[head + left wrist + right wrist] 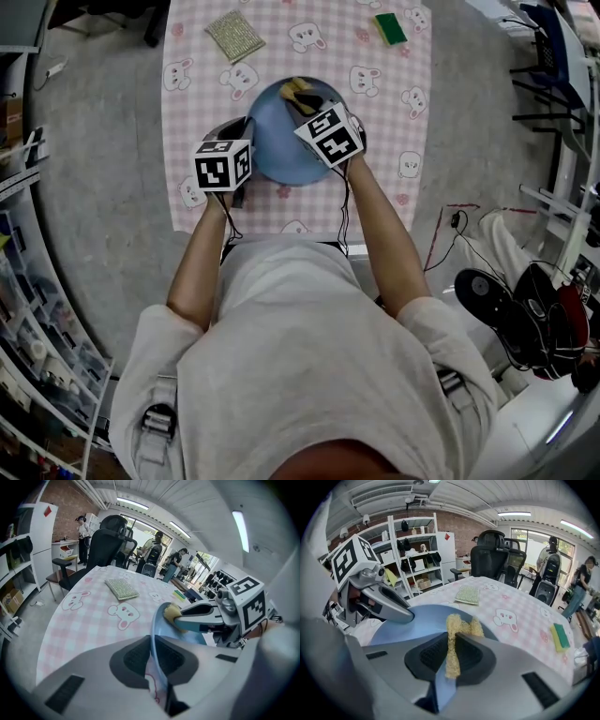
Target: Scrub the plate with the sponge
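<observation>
Overhead only: both of the person's arms reach to the blue plate (277,155), which sits on the near half of the surface (398,131).
Left hand-held gripper (152,656): its own view shows the plate's thin rim edge-on between the dark ribbed pads, pinched there.
Right hand-held gripper (452,651): its own view shows the yellow sponge (451,639) squashed flat between its pads, with the free end against the plate's inner face towards the far rim.
Materials: the plate is smooth, round and shallow. The yellow sponge is coarse and porous. The surface wears a pink checked cloth printed with rabbits.
Far end: a square woven scouring pad (234,36) and a green sponge (390,28) lie well apart from the plate.
Open room: bare cloth lies between the plate and those two, and grey floor (103,187) shows past both long edges.
</observation>
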Demonstrator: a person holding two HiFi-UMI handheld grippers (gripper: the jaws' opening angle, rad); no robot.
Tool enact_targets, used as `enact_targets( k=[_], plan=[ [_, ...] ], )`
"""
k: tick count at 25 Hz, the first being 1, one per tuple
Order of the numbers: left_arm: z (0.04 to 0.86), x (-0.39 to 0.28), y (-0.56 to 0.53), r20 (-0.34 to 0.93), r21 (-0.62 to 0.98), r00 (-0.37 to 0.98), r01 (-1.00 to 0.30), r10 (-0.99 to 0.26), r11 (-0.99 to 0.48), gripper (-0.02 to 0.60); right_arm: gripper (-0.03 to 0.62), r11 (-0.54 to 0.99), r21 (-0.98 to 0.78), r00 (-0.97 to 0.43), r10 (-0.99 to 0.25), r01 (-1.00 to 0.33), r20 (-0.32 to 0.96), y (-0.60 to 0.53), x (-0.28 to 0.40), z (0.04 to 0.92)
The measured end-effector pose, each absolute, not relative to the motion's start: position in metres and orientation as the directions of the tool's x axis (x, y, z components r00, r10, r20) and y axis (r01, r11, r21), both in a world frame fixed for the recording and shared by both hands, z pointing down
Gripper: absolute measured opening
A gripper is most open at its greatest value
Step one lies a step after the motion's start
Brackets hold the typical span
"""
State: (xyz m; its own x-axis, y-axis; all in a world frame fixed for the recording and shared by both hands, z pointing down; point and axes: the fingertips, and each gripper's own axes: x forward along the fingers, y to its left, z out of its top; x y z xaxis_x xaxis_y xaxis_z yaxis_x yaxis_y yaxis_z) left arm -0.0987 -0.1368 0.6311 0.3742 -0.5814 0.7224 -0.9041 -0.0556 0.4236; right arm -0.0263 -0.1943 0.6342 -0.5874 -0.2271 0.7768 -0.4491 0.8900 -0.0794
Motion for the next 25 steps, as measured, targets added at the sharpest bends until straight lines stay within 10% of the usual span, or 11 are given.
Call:
enact_targets(
  k=[25],
  plan=[
    [0.635,-0.107,-0.120,0.720,0.471,0.387,-0.882,-0.576,-0.003,0.035,0.048,0.974,-0.227,-0.543,0.186,-0.008,0.819,-0.025,-0.057,0.646]
  ],
)
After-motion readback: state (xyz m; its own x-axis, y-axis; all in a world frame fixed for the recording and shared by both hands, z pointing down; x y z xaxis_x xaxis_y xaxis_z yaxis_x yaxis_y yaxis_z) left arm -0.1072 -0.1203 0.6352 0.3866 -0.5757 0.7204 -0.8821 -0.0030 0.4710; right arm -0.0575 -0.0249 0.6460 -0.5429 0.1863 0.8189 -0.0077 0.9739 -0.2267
